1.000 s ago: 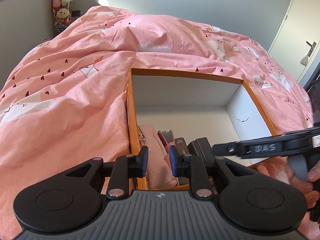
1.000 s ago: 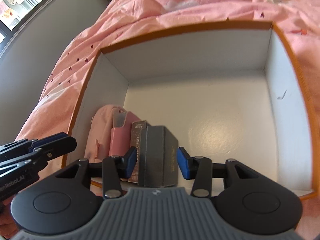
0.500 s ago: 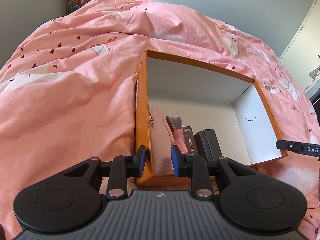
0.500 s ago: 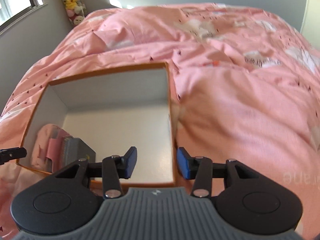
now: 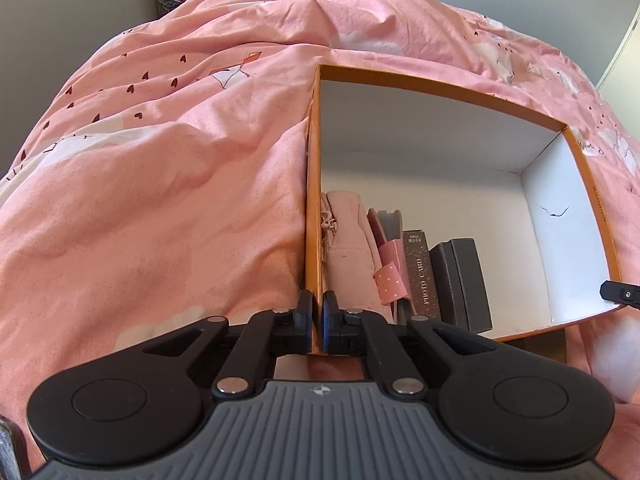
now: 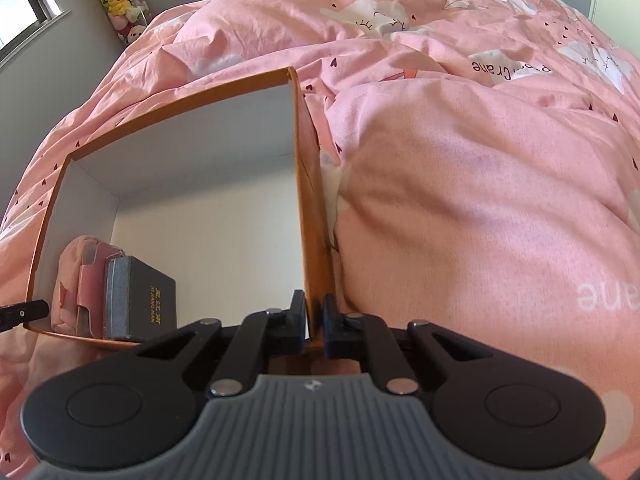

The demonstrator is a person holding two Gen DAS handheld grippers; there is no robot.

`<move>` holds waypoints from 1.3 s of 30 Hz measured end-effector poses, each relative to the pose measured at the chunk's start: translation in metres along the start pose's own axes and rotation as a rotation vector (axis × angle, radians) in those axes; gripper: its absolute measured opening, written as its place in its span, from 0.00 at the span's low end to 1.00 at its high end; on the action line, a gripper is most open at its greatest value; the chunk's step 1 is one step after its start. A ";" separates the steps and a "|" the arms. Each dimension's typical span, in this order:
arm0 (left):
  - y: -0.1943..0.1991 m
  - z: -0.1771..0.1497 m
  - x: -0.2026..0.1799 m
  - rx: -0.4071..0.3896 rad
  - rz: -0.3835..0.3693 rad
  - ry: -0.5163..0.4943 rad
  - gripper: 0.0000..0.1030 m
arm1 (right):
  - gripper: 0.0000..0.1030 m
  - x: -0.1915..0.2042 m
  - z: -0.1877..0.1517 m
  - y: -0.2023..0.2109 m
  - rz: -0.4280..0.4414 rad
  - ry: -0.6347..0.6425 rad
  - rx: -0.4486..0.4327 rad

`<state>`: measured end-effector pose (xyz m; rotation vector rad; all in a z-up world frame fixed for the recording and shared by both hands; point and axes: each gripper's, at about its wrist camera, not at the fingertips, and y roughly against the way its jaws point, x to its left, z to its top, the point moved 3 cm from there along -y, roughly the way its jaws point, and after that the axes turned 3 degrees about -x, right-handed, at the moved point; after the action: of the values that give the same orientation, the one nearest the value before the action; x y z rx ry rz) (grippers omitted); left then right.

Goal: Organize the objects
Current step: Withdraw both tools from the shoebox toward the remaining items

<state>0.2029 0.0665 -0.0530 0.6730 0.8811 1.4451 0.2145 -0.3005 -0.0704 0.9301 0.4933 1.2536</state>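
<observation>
An orange box with a white inside (image 5: 314,184) lies on the pink bed. My left gripper (image 5: 315,322) is shut on the box's left wall near its front corner. My right gripper (image 6: 313,322) is shut on the box's right wall (image 6: 308,208) near its front corner. Inside, against the left wall, stand a pink pouch (image 5: 348,256), a pink dotted case (image 5: 390,268), a brown "PHOTO CARD" box (image 5: 420,276) and a dark grey box (image 5: 460,280). The dark box also shows in the right wrist view (image 6: 140,304).
The pink duvet (image 5: 160,200) bulges against both sides of the box, also on the right (image 6: 480,200). Plush toys (image 6: 120,4) hang in the far corner by a window. The right half of the box floor (image 6: 224,248) is bare.
The right gripper let go of the dark grey box inside and moved to the right wall. Both grippers closed from open onto the box walls.
</observation>
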 end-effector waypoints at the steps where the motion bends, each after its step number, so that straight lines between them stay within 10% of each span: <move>1: 0.002 -0.001 -0.001 0.001 0.002 -0.006 0.04 | 0.08 0.001 -0.003 0.002 -0.007 0.006 0.005; 25: 0.027 -0.031 -0.003 0.019 -0.017 -0.049 0.06 | 0.08 -0.009 -0.035 0.022 0.009 -0.010 0.070; 31: 0.060 -0.026 -0.009 -0.077 0.043 -0.096 0.21 | 0.14 -0.006 -0.037 0.045 0.027 -0.023 0.005; 39: 0.099 -0.042 -0.039 -0.037 -0.210 -0.107 0.21 | 0.35 0.004 -0.064 0.083 0.089 -0.066 -0.028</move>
<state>0.1170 0.0268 0.0110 0.6050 0.8147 1.2238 0.1179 -0.2740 -0.0379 0.9750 0.3848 1.3020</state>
